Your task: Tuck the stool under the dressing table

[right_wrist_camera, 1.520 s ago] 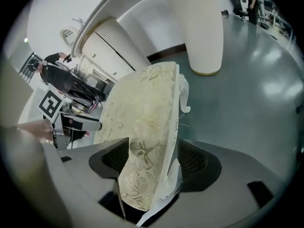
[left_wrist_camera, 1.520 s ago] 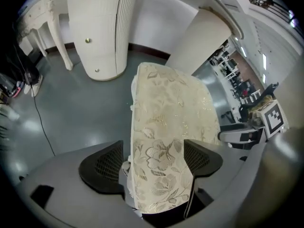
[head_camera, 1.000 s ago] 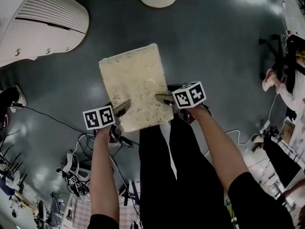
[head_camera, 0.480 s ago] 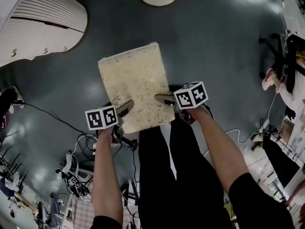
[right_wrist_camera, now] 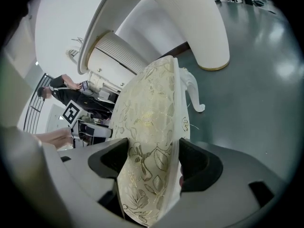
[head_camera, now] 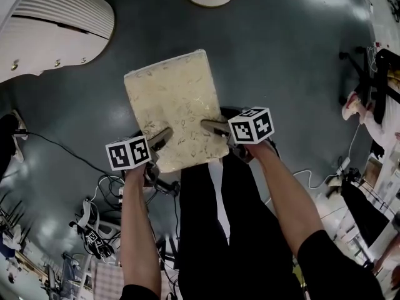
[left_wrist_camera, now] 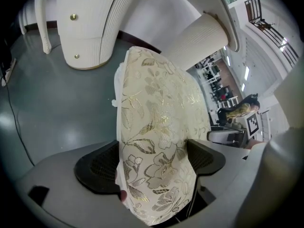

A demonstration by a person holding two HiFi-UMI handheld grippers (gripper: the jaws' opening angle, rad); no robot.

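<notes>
There's the white desk, and the cushioned stool sits just short of it, not yet under. The left tool and right tool are each clamped on the cushion's edge farthest from the desk. This looks like the moving step; next it needs a straight push towards the desk's opening.

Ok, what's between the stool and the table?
Only bare floor lies between the stool and the table; the head view shows it.
</notes>
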